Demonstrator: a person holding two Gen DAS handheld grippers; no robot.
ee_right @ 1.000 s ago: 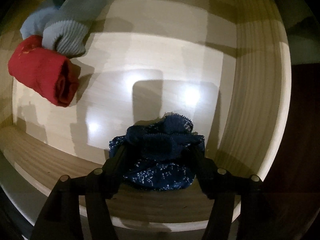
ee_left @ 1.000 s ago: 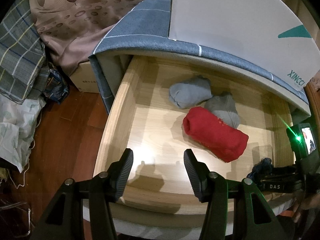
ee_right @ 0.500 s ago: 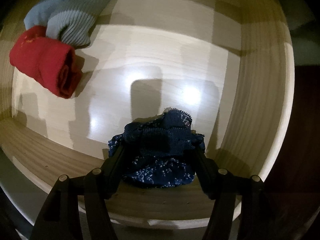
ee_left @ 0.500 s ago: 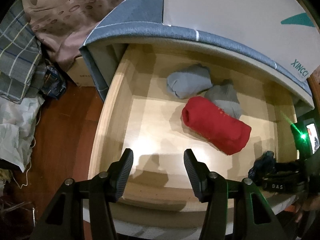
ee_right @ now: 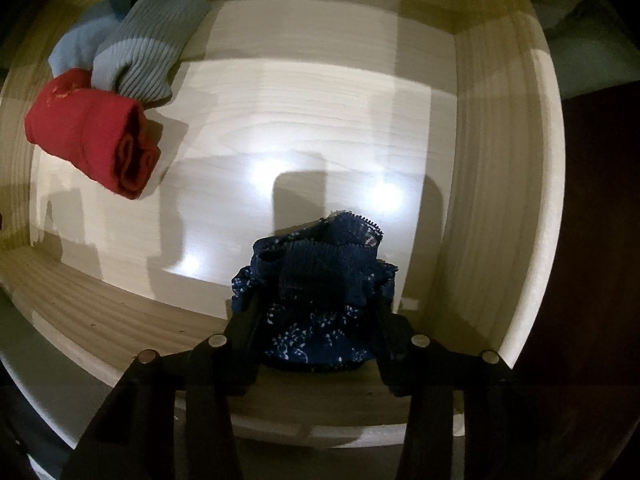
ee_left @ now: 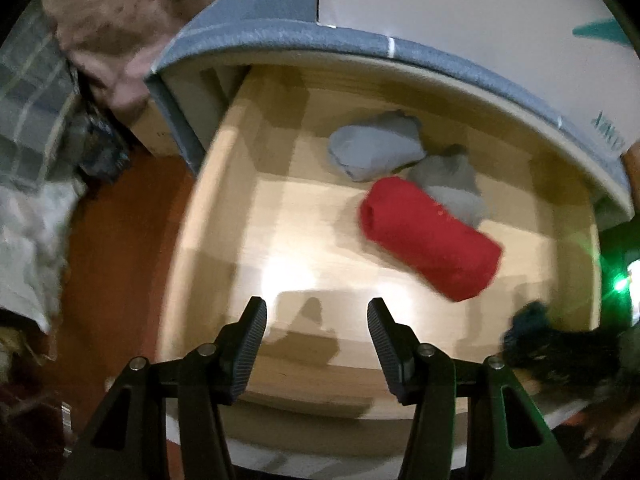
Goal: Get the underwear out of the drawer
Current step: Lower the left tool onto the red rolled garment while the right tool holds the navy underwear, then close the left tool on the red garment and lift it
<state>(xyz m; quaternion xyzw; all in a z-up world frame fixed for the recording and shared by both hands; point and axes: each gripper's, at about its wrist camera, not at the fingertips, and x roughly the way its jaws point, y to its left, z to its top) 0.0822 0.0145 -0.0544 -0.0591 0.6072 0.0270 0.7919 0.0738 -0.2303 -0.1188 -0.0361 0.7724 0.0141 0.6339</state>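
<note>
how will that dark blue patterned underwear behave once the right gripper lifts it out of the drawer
The dark blue patterned underwear is probably floppy: it is bunched in soft folds between the right gripper fingers, whose jaws have just been closing on it. It looks light for its size, so loose edges will likely droop and may brush the pale wooden drawer wall.

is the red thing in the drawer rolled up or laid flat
Rolled up: the red roll shows a spiral of layers at its open end and lies as a cylinder on the drawer floor.

My left cam high over drawer (ee_left: 224, 184), steep down; right cam closer, same tilt; both share red roll (ee_left: 430, 236).
</note>
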